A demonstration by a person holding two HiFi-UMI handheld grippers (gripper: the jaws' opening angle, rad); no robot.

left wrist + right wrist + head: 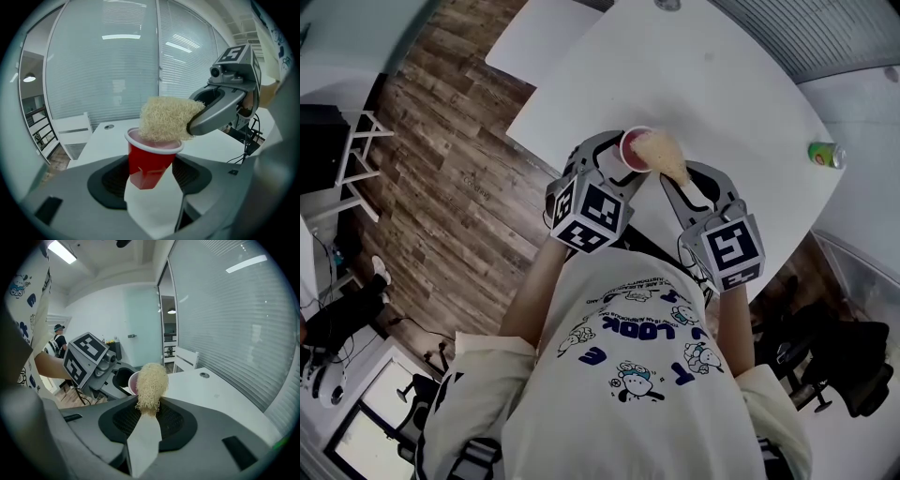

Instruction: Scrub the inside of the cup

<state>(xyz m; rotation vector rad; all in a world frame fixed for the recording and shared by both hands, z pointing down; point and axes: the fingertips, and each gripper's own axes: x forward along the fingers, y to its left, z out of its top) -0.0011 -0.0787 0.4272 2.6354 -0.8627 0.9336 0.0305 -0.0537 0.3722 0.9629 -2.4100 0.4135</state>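
Left gripper (pixel 617 161) clamps red cup (pixel 149 161) above near edge of white table (pixel 722 94). Right gripper (pixel 149 417) pinches loofah scrubber (pixel 151 383) at cup mouth. Risk: hard push dents thin wall, or cup slips down.

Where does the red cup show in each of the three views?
Head view: red cup, upper centre.
Left gripper view: cup at centre, clamped between the jaws.
Right gripper view: only its rim, left of centre, behind the scrubber.
Shared landmark: the straw-coloured scrubber at its mouth.
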